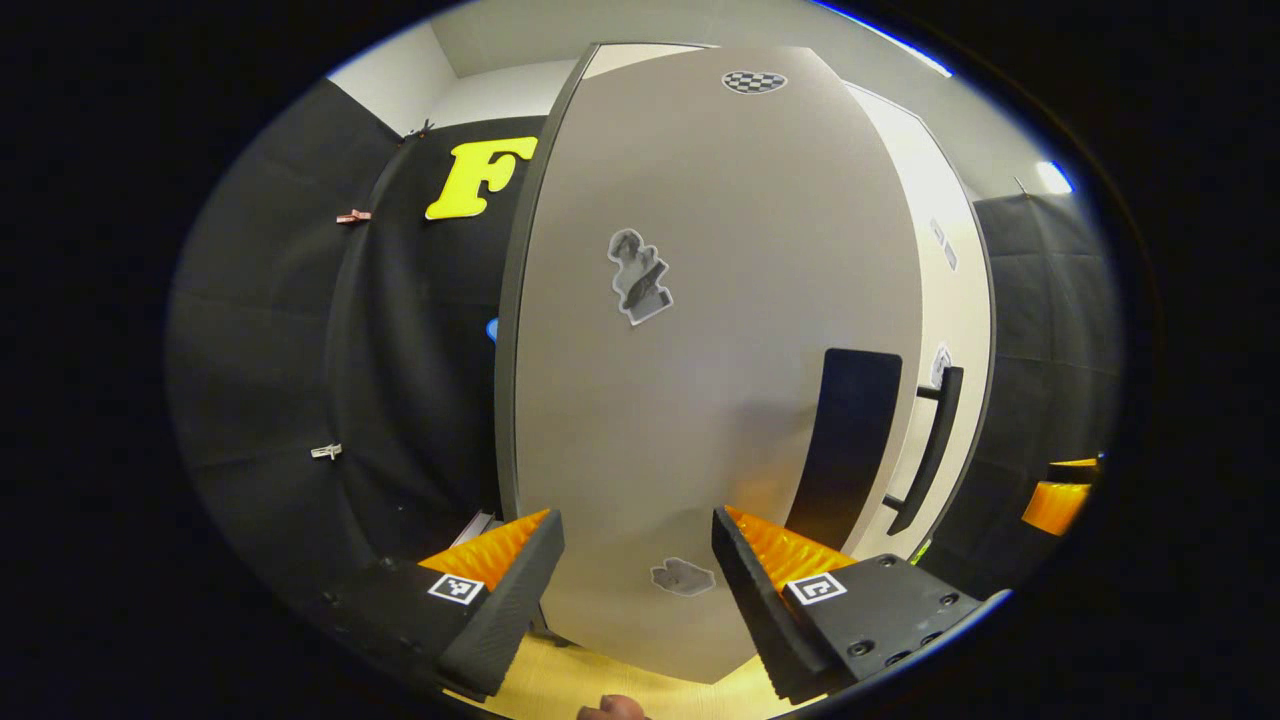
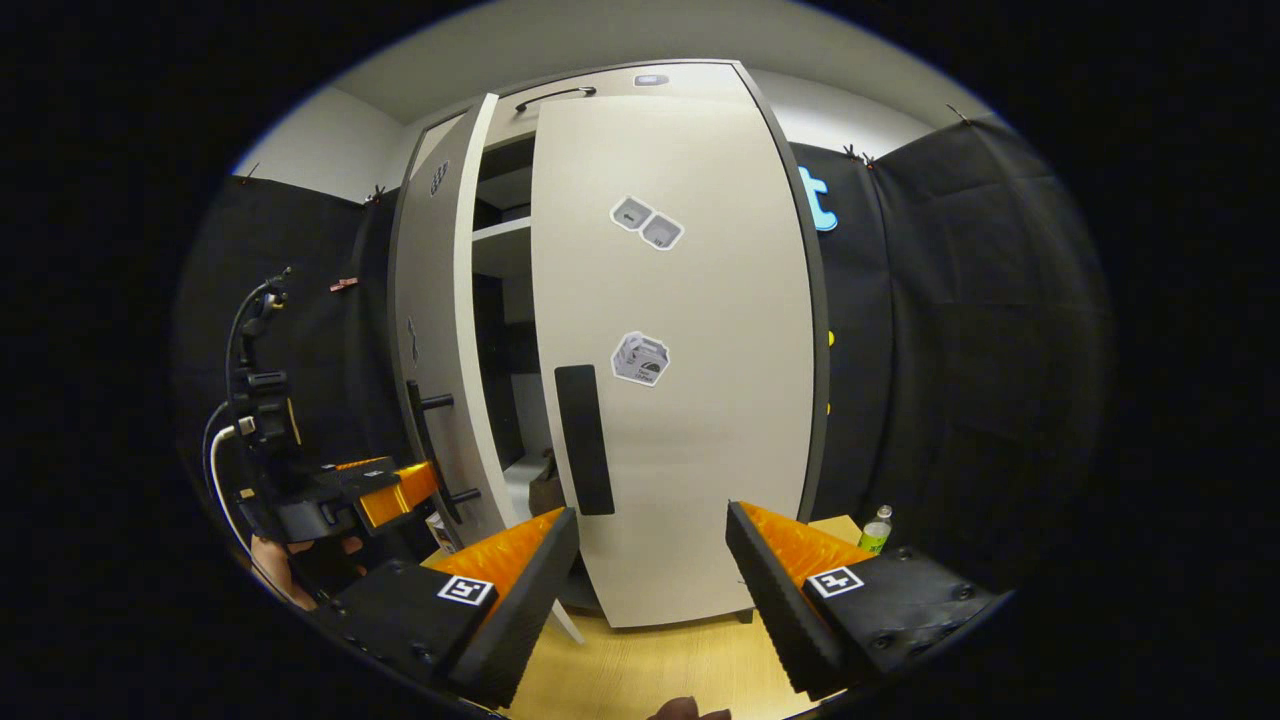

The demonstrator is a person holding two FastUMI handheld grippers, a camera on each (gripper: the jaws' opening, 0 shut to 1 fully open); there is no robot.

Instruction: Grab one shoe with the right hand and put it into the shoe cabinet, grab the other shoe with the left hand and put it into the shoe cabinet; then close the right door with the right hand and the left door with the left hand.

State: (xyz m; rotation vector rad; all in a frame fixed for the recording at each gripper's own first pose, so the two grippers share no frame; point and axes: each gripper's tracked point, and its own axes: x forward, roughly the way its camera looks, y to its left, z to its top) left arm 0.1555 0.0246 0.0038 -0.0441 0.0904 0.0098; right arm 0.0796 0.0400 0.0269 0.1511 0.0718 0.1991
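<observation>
Door-closing step. Shoes hidden, presumably inside tall white shoe cabinet. Right grey door nearly shut; left grey door ajar at 10 o'clock. Right gripper released, empty; left gripper released, facing its door. Next: push left door closed.

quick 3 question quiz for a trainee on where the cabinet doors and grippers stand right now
1. True or false: the right gripper is shut on the bar handle.
2. Which shoe cabinet door stands further open? A) left door B) right door
3. Fill in: the green-labelled ____ stands on the floor right of the cabinet.

Key
1. False; its jaws are open, empty.
2. A; the gap shows a shelf.
3. bottle
</observation>
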